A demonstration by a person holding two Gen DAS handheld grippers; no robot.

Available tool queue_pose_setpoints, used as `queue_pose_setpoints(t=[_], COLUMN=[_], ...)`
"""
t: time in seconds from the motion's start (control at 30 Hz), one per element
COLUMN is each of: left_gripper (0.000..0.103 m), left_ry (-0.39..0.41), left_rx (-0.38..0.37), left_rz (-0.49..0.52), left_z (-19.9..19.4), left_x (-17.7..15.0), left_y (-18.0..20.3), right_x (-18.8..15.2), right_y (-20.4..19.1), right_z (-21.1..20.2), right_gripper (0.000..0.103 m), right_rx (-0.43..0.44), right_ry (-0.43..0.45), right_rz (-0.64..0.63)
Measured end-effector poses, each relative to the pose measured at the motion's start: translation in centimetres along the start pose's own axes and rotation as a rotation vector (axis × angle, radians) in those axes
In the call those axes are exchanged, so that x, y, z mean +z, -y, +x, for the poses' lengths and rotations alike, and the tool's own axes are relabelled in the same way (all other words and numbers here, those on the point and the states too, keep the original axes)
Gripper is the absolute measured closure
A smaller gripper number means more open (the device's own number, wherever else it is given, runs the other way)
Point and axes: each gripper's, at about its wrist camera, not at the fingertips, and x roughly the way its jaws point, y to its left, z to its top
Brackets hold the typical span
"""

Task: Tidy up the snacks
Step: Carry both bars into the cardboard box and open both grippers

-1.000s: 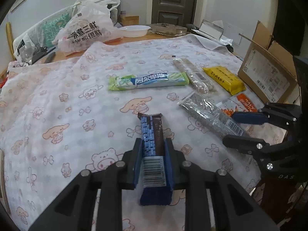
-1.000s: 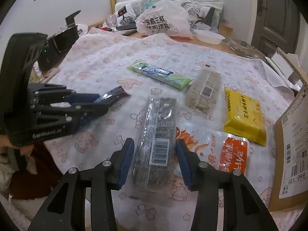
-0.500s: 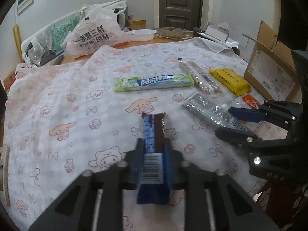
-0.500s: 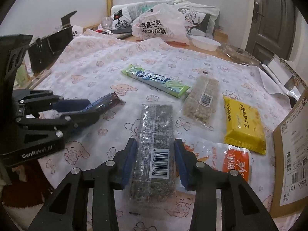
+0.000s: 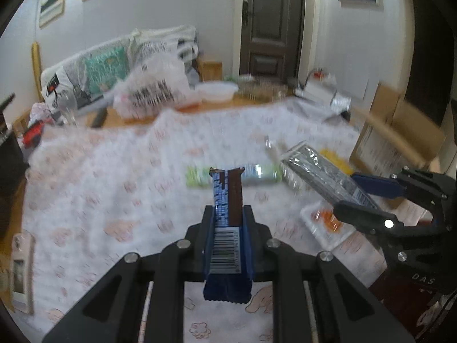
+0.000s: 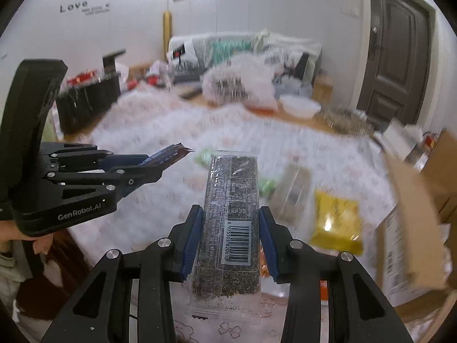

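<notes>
Left claw (image 5: 227, 223) is clamped on the blue chocolate bar (image 5: 227, 197), barcode end pinched between the pads and the rest poking out forward, clear of the cartoon-print cloth (image 5: 114, 188) on the surface. Moving right, the green pack (image 5: 197, 175) lies flat behind the bar's tip, and past that the right claw (image 6: 231, 238) is closed on the long seaweed pack (image 6: 232, 208), also gripped near its barcode and held up in the air. Under and right of it sit the orange pack (image 5: 325, 218), the yellow pack (image 6: 337, 220) and the cardboard box (image 6: 411, 223). My guess: both snacks are mid-carry to wherever they get grouped. Background's pretty blurred, so I'd slow down, keep the 2 claws apart so the packs don't bump, and keep both packs level until each is resting flat before opening.
</notes>
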Motion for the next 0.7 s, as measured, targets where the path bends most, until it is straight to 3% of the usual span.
queue_pose_setpoints(t=[0.13,0.33,0.53,0.7], left_gripper=[0.087,0.087,0.087,0.087], left_ry=[0.08,0.169,0.194,0.172], left_rx=[-0.001,-0.064,-0.168,-0.261], left_rz=[0.02,0.092,0.163,0.218], left_z=[-3.1,-6.2,-6.2,-4.4], left_x=[2.9,7.4,11.2,13.6], left_y=[1.1,6.0,13.5,19.8], right_x=[1.9,3.4,2.2,-0.2], right_y=[0.7,4.2,9.9,15.3], right_z=[-3.4,-8.6,-12.7,-14.5], right_gripper=[0.068,0.068,0.068,0.068], right_rx=[-0.011,-0.06,-0.138,-0.213], right_ry=[0.088,0.205,0.258,0.241], right_rz=[-0.004,0.019,0.091,0.163])
